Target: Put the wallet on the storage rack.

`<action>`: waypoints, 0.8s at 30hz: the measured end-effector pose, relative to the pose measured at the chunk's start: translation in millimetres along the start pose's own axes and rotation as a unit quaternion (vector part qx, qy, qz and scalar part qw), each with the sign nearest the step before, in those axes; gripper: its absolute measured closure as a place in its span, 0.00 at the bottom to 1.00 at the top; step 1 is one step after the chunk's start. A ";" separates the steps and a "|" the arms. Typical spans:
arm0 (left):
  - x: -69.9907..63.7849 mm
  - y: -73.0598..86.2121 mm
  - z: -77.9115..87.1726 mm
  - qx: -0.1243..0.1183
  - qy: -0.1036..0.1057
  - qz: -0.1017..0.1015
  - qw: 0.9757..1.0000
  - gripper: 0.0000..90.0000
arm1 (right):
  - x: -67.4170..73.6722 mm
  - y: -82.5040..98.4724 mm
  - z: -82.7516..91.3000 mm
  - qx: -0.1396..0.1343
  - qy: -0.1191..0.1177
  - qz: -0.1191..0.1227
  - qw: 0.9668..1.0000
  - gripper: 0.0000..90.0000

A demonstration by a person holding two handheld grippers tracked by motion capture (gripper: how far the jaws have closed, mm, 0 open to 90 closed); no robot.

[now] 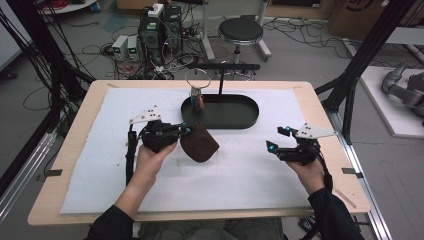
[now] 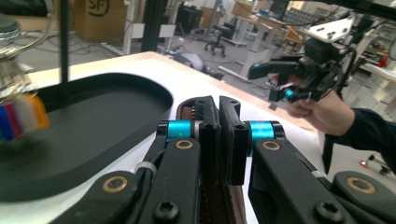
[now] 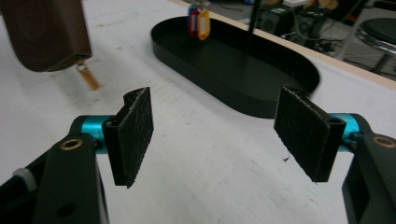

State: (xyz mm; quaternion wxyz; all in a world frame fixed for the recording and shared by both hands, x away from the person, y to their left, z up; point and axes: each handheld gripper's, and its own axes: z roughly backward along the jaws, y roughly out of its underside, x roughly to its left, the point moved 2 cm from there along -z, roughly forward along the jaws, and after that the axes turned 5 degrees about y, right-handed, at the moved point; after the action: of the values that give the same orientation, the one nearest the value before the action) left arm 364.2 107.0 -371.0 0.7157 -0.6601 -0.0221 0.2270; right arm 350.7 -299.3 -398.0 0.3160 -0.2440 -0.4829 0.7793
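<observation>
Holding the brown zip pouch (image 1: 199, 143) off the mat at the centre of the high view, my left gripper (image 1: 186, 131) has its jaws pressed nearly together on the pouch's edge; in the left gripper view I can see the zipper teeth and brown edge pinched between the pads (image 2: 209, 135). So the pick-up looks done to me. The pouch hangs just below the near rim of the black oval tray (image 1: 250, 119), close to it but not over it as far as I can judge.

My right gripper (image 1: 279, 139) sits at the right of the high view, well apart from the pouch, jaws spread wide with nothing between them. In the right gripper view the pouch is at the upper left with its tan zipper pull (image 3: 88, 77) dangling below it.

What I judge is left: bringing the right gripper across to take that pull or the pouch's free side, then either opening it or setting it in the tray. A key ring with coloured tags (image 1: 197, 101) hangs from the stand (image 1: 220, 80) over the tray's left end, untouched.
</observation>
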 end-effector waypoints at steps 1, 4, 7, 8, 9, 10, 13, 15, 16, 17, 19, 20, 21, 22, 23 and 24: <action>-2.0 -0.4 -2.5 -0.003 0.004 0.000 1.000 0.96 | 1.9 -0.5 -1.3 0.000 -0.006 0.005 1.000 0.32; -7.6 -1.0 -10.0 -0.006 0.014 -0.005 1.000 0.96 | 10.1 -2.6 -6.2 0.002 -0.027 0.013 1.000 0.32; -12.6 -1.4 -17.1 -0.012 0.023 -0.010 1.000 0.96 | 17.6 -4.4 -11.3 0.005 -0.050 0.017 0.999 0.32; -14.0 -1.6 -19.2 -0.015 0.025 -0.011 1.000 0.96 | 19.2 -4.8 -12.6 0.005 -0.055 0.018 0.998 0.32; -15.1 -1.9 -21.4 -0.018 0.027 -0.012 0.999 0.96 | 21.5 -5.2 -13.9 0.006 -0.062 0.017 0.998 0.32; -16.1 -1.9 -23.5 -0.021 0.033 -0.012 0.999 0.96 | 23.5 -5.7 -15.5 0.007 -0.069 0.018 0.997 0.32; -19.4 -1.4 -29.3 -0.026 0.044 -0.011 0.999 0.96 | 30.2 -7.0 -19.4 0.006 -0.089 0.023 0.996 0.32; -21.5 -1.2 -32.8 -0.029 0.048 -0.014 0.998 0.96 | 33.2 -7.6 -22.0 0.006 -0.103 0.021 0.994 0.32; -22.5 -1.2 -34.1 -0.030 0.051 -0.014 0.998 0.96 | 35.1 -7.9 -23.6 0.007 -0.110 0.022 0.994 0.32; -23.2 -1.3 -34.9 -0.032 0.049 -0.015 0.998 0.96 | 37.0 -8.1 -24.9 0.007 -0.114 0.021 0.993 0.32; -24.2 -1.5 -36.8 -0.041 0.055 -0.012 0.998 0.96 | 40.5 -8.3 -27.2 0.007 -0.130 0.019 0.991 0.32; -24.5 -1.6 -37.3 -0.045 0.055 -0.014 0.997 0.96 | 42.7 -8.7 -28.7 0.007 -0.134 0.021 0.991 0.32; -25.2 -1.8 -37.9 -0.048 0.058 -0.014 0.997 0.96 | 44.3 -9.0 -29.5 0.007 -0.138 0.022 0.990 0.32; -26.0 -1.9 -38.5 -0.050 0.060 -0.015 0.997 0.96 | 46.8 -9.6 -30.8 0.007 -0.143 0.023 0.989 0.32; -27.2 -2.0 -39.3 -0.051 0.061 -0.016 0.997 0.96 | 48.9 -10.0 -31.5 0.008 -0.147 0.022 0.989 0.32; -28.1 -2.1 -39.8 -0.052 0.065 -0.017 0.996 0.96 | 50.4 -10.4 -32.3 0.007 -0.149 0.024 0.988 0.32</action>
State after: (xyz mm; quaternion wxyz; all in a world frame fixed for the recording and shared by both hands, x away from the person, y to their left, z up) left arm 352.8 59.7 -366.6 0.6840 -0.7095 0.0011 0.1698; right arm 341.2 -239.7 -405.8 0.2234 -0.1340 -0.5132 0.8178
